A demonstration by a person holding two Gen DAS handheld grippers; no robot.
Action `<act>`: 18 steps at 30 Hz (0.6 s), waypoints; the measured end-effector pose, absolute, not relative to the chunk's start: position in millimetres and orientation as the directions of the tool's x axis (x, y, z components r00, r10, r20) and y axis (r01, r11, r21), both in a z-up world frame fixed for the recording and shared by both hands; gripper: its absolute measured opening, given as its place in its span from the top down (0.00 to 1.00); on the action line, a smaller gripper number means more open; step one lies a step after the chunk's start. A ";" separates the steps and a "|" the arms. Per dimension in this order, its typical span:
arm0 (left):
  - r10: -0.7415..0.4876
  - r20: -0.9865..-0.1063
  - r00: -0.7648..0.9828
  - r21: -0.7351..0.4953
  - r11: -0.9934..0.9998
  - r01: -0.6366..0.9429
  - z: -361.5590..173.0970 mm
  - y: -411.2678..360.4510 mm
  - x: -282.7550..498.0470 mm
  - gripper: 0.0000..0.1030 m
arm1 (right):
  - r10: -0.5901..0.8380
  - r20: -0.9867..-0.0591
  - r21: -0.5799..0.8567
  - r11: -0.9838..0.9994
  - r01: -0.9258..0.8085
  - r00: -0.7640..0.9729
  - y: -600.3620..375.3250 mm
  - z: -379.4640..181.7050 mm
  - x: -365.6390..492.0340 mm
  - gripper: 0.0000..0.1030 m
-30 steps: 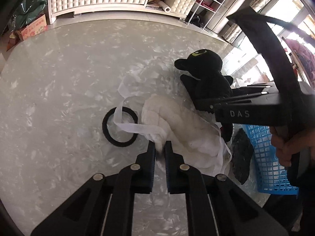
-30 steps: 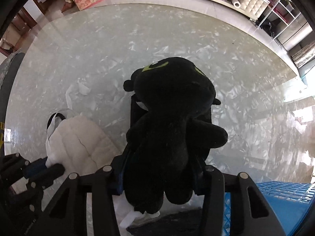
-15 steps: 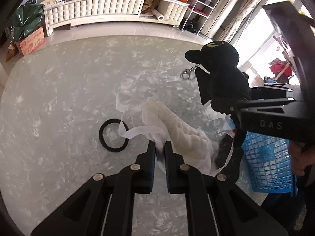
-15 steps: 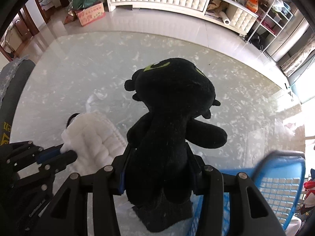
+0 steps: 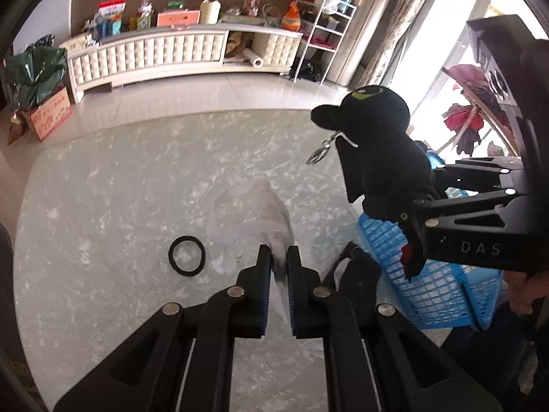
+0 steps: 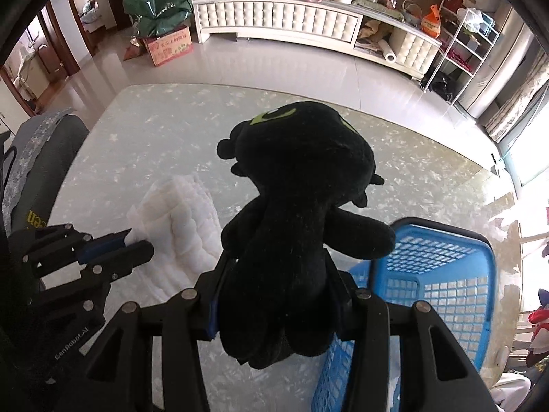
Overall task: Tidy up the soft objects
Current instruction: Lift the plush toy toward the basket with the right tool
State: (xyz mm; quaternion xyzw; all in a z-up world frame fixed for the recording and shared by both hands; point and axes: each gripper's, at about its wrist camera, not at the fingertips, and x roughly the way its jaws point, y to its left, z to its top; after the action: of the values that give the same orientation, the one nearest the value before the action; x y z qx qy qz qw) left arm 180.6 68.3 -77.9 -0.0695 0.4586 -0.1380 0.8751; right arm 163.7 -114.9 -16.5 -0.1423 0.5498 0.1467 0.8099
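**A:** Left wrist view first: what has the left gripper (image 5: 278, 257) got?

**B:** Its jaws are nearly closed, pinching a corner of the white quilted cloth (image 5: 255, 206). The cloth droops limp from the pinch above the bench (image 5: 103, 206), so I judge it light and floppy; a corner hold will let it swing and trail.

**A:** And further right?

**B:** The right gripper (image 6: 276, 295) has its jaws about half open, clamped round the lower body of the black plush toy (image 6: 302, 213), which is off the bench beside the blue basket (image 6: 442, 274). It looks soft, light and squashy, not fragile. The torso is the sensible hold; limbs would bend away.

**A:** Anything still lying there?

**B:** A black ring (image 5: 187, 255) on the bench.
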 end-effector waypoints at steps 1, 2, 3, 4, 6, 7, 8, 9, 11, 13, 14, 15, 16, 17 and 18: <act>-0.310 -0.777 0.548 -0.247 0.951 0.187 -71.4 66.5 176.6 0.92 | 0.087 -0.930 -0.066 0.916 -0.395 0.357 -116.7 -12.2 159.2 0.57; -0.311 -0.773 0.554 -0.244 0.950 0.193 -67.5 65.2 173.5 0.93 | 0.092 -0.928 -0.063 0.916 -0.395 0.361 -118.9 -7.9 154.5 0.57; -0.309 -0.769 0.559 -0.239 0.951 0.198 -64.1 64.6 170.4 0.92 | 0.096 -0.926 -0.061 0.916 -0.396 0.365 -120.8 -4.9 149.7 0.57; -0.309 -0.765 0.565 -0.231 0.951 0.207 -59.1 65.8 165.1 0.92 | 0.100 -0.923 -0.061 0.916 -0.397 0.373 -123.6 -0.2 145.0 0.57; -0.304 -0.761 0.573 -0.218 0.952 0.216 -52.8 61.9 159.7 0.92 | 0.104 -0.917 -0.066 0.913 -0.403 0.386 -123.9 6.2 136.7 0.57; -0.304 -0.759 0.576 -0.211 0.952 0.223 -50.3 62.4 156.7 0.92 | 0.105 -0.914 -0.068 0.912 -0.405 0.391 -123.6 6.5 133.5 0.57; -0.302 -0.759 0.577 -0.206 0.952 0.228 -48.1 60.4 155.0 0.93 | 0.107 -0.910 -0.072 0.911 -0.407 0.401 -126.4 12.0 128.2 0.57; -0.300 -0.757 0.580 -0.200 0.952 0.231 -45.5 58.0 153.7 0.93 | 0.110 -0.907 -0.073 0.910 -0.408 0.407 -128.2 13.1 126.4 0.57; -0.299 -0.753 0.586 -0.191 0.952 0.241 -39.4 52.9 152.7 0.93 | 0.114 -0.899 -0.079 0.908 -0.412 0.424 -133.3 23.2 117.9 0.57; -0.302 -0.746 0.594 -0.186 0.950 0.249 -34.8 49.8 151.6 0.93 | 0.116 -0.891 -0.086 0.906 -0.414 0.439 -137.7 31.7 112.7 0.57; -0.303 -0.742 0.598 -0.185 0.950 0.253 -32.2 48.4 149.6 0.93 | 0.117 -0.886 -0.090 0.905 -0.415 0.448 -141.7 35.4 108.0 0.57; -0.306 -0.737 0.602 -0.183 0.949 0.258 -28.9 46.4 147.1 0.93 | 0.116 -0.883 -0.094 0.905 -0.415 0.454 -144.2 36.5 106.4 0.57; -0.310 -0.733 0.606 -0.183 0.947 0.263 -26.1 45.4 145.4 0.93 | 0.115 -0.879 -0.101 0.904 -0.415 0.463 -145.7 38.2 106.8 0.57; -0.312 -0.729 0.609 -0.181 0.946 0.268 -24.9 43.7 143.3 0.93 | 0.113 -0.874 -0.107 0.904 -0.415 0.473 -150.1 41.0 103.1 0.57; -0.314 -0.726 0.612 -0.180 0.945 0.271 -21.7 42.5 141.6 0.93 | 0.110 -0.871 -0.113 0.904 -0.413 0.478 -151.6 40.3 102.4 0.57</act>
State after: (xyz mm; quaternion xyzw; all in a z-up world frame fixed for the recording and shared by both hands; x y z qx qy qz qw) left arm 141.6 42.5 -21.7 -0.0261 0.4094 -0.1631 0.8973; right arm 102.4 -151.6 40.3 -0.1560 0.4868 0.1547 0.8454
